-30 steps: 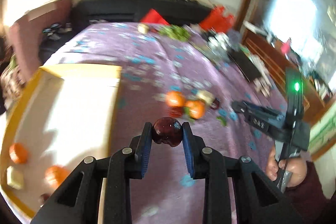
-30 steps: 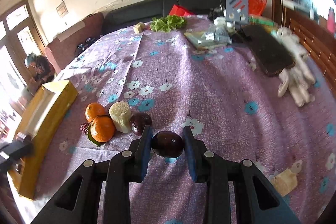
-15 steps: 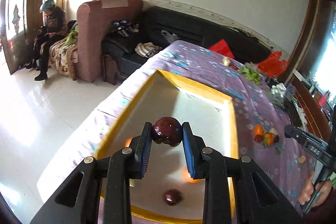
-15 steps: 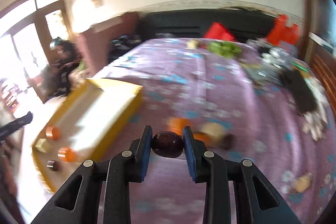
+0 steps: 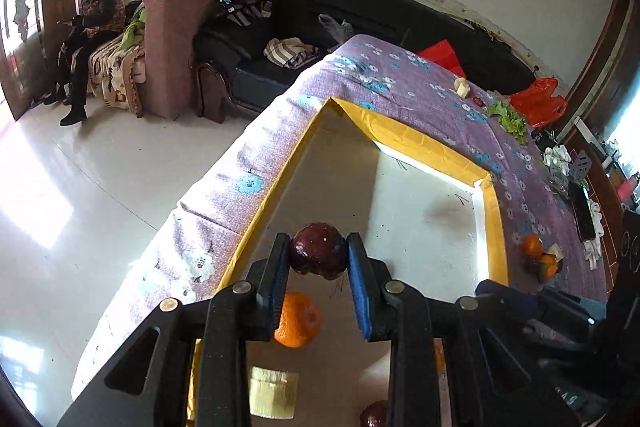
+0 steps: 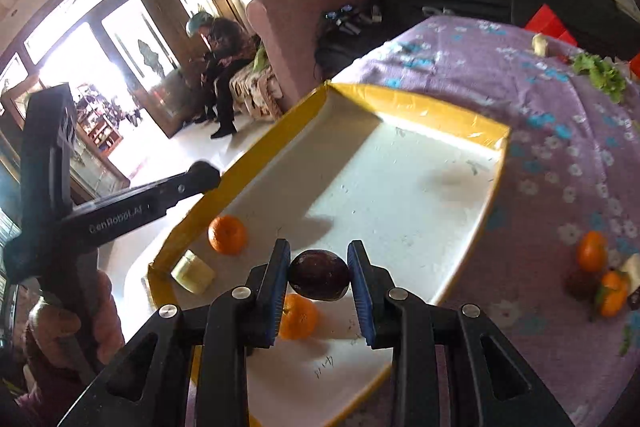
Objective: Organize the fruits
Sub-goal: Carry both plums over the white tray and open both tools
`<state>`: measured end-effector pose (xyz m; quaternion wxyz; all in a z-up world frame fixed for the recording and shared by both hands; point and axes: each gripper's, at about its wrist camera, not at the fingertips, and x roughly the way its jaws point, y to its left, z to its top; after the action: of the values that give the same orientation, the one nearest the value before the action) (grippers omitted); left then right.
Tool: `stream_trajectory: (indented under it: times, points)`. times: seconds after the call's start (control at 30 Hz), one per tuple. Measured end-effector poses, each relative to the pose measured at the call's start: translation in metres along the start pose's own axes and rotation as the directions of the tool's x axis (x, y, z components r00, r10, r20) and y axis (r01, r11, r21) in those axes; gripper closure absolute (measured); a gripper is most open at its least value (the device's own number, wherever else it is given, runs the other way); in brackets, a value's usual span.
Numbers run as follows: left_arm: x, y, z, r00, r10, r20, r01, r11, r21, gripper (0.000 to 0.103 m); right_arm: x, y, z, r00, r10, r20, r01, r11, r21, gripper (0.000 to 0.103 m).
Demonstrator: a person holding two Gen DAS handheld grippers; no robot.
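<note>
Both tongs pinch dark fruits above the tray.

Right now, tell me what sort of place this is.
Most likely a home living room: a black sofa and a pink armchair stand along the wall, and the floral purple tablecloth covers a table holding household clutter.

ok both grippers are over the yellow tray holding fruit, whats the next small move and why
Probably lower each fruit to a bare patch of the tray floor, then release. The left gripper clamps a dark red fruit and the right gripper a dark one, both above the tray; oranges sit near that end, so aim beside them.
</note>
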<state>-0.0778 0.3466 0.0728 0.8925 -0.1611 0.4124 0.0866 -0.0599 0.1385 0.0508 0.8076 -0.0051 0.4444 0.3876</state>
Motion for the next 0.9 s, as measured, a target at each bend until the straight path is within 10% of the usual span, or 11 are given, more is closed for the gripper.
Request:
stream_trajectory:
  times: [0.7,0.9]
  points:
    - [0.043,-0.01,0.006,0.993,0.046,-0.11,-0.042,0.998,0.041,0.074,0.041,0.013,-0.013,0.993,-0.112,-0.046,0.107,0.989,-0.104,0.069]
    - [0.039,-0.008,0.006,0.994,0.04,-0.103,-0.038,0.999,0.018,0.038,0.043,0.013,-0.013,0.992,-0.121,-0.046,0.116,0.987,-0.11,0.069]
